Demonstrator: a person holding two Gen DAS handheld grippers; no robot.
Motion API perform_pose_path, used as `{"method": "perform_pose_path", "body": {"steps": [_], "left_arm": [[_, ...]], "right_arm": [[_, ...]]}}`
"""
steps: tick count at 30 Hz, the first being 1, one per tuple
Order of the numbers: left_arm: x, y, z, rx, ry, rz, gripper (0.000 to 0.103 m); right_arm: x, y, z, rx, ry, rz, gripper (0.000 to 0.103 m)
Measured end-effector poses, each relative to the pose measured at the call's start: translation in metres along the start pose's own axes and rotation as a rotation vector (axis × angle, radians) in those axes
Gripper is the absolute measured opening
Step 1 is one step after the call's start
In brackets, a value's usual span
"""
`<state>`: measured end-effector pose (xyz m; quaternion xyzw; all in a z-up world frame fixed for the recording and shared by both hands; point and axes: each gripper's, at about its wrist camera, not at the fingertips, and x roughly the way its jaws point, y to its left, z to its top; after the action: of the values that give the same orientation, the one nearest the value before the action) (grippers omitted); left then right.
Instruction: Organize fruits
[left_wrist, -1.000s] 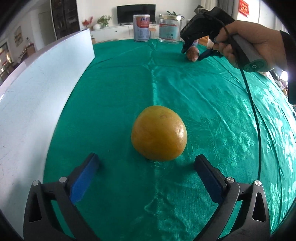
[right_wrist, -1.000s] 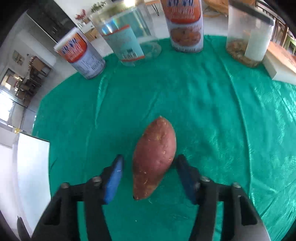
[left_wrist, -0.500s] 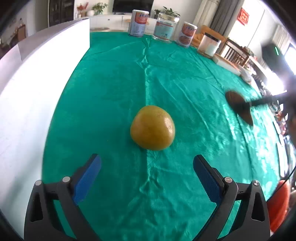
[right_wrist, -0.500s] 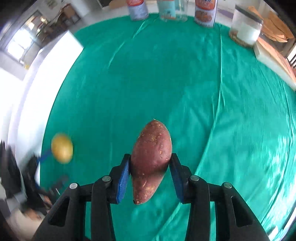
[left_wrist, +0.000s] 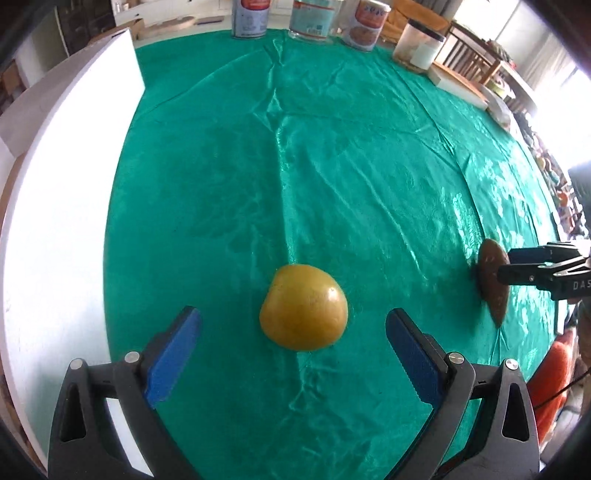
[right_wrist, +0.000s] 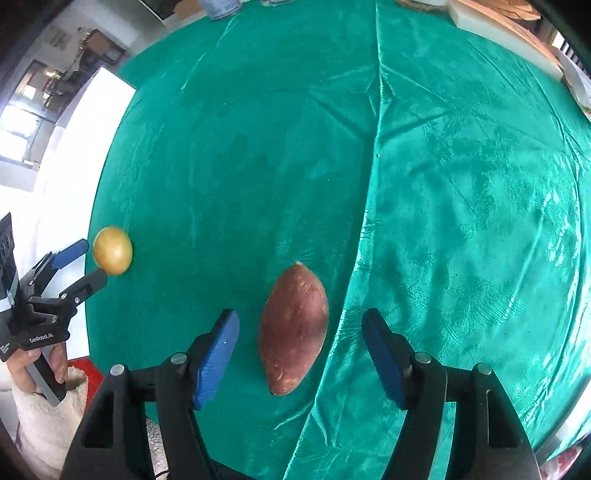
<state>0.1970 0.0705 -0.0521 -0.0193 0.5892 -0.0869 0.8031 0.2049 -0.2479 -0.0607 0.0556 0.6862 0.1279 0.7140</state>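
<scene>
jaws of right gripper opening, pads clear of sweet potato set down on green cloth near orange, itself loose between wide-open left gripper, likely for grouping.

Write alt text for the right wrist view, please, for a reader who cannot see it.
A reddish sweet potato lies on a green tablecloth between the opening blue pads of the right gripper, neither touching it. At far left, a yellow fruit sits by the open left gripper.
</scene>
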Motion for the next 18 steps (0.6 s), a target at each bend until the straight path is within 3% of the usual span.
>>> {"method": "perform_pose_path", "body": {"steps": [5,10,13,14,15,17,18], "left_arm": [[0.006,-0.002,0.013,0.039,0.032,0.017,0.1],[0.012,0.005,0.019,0.013,0.058,0.033,0.1],[0.019,-0.003,0.016,0.053,0.068,0.077,0.099],[0.021,-0.005,0.014,0.062,0.064,0.092,0.093],[0.023,-0.005,0.012,0.063,0.065,0.098,0.074],[0.025,-0.003,0.012,0.042,0.077,0.057,0.054],[0.022,-0.003,0.011,0.041,0.06,0.077,0.053]], "right_arm": [[0.012,0.014,-0.001,0.009,0.006,0.016,0.069],[0.031,0.032,-0.005,0.016,0.029,-0.012,0.069],[0.039,0.039,0.001,0.005,0.029,-0.026,0.069],[0.042,0.042,0.003,-0.002,0.031,-0.037,0.062],[0.048,0.047,0.009,-0.005,0.029,-0.052,0.051],[0.051,0.046,0.01,-0.024,0.024,-0.069,0.041],[0.051,0.049,0.008,-0.034,0.022,-0.073,0.04]]}}
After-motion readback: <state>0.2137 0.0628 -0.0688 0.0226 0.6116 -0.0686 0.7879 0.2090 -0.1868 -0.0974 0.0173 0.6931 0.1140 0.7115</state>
